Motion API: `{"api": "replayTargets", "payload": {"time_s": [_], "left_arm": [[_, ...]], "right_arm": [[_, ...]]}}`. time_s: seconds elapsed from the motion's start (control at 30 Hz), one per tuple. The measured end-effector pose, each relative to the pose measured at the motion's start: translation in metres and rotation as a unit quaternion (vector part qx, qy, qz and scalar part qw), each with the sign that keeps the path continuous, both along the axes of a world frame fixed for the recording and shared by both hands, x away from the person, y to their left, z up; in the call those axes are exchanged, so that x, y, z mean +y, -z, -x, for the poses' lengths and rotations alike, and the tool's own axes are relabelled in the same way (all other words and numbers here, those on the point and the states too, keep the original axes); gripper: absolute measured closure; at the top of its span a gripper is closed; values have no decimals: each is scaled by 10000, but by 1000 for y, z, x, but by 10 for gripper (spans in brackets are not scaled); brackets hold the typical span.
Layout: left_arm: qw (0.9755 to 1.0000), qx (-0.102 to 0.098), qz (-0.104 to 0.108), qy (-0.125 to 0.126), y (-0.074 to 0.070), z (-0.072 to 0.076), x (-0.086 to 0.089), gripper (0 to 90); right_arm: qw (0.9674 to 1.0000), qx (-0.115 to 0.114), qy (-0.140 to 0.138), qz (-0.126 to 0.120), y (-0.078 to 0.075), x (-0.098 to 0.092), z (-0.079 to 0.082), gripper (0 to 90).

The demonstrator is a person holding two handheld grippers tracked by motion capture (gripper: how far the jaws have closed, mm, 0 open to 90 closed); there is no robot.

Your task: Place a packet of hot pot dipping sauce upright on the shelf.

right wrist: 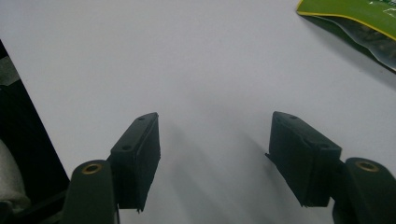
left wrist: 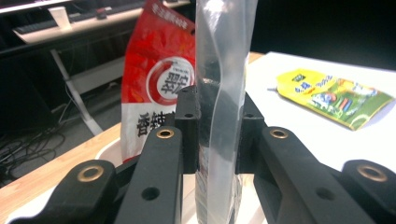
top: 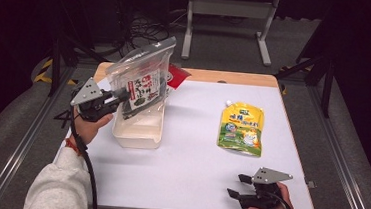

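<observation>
The left gripper (top: 115, 99) has its fingers (left wrist: 189, 116) clamped on a clear bag (top: 143, 76), held upright over the white bin (top: 139, 131) at the left of the worktop (top: 189, 160). A dark packet (top: 141, 93) sits inside the bag, and a red pouch (left wrist: 159, 79) stands just behind it. The bag looks light, thin and floppy, probably slick, so a grip on its stiffer edge near the packet seems best. The right gripper (top: 237, 186) rests at the near right, fingers (right wrist: 137, 161) apart and holding nothing. A yellow pouch (top: 242, 128) lies flat at the right.
</observation>
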State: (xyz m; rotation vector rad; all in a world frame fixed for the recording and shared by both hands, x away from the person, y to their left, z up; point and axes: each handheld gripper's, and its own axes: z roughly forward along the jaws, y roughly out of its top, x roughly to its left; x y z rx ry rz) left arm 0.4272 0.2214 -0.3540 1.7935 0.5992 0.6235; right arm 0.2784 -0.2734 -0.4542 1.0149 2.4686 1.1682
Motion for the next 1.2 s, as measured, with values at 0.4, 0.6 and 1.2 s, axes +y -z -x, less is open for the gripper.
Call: {"api": "replayTargets", "payload": {"time_s": [0.4, 0.6, 1.2], "left_arm": [[9978, 132, -626, 183, -21, -2, 1, 771], [9977, 262, -604, 183, -26, 2, 8, 771], [9983, 466, -347, -37, 10, -8, 3, 771]], "right_arm": [[10000, 54, -29, 33, 1, 1, 2, 331], [9999, 94, -68, 40, 3, 1, 2, 322], [10000, 12, -94, 21, 0, 3, 3, 317]]}}
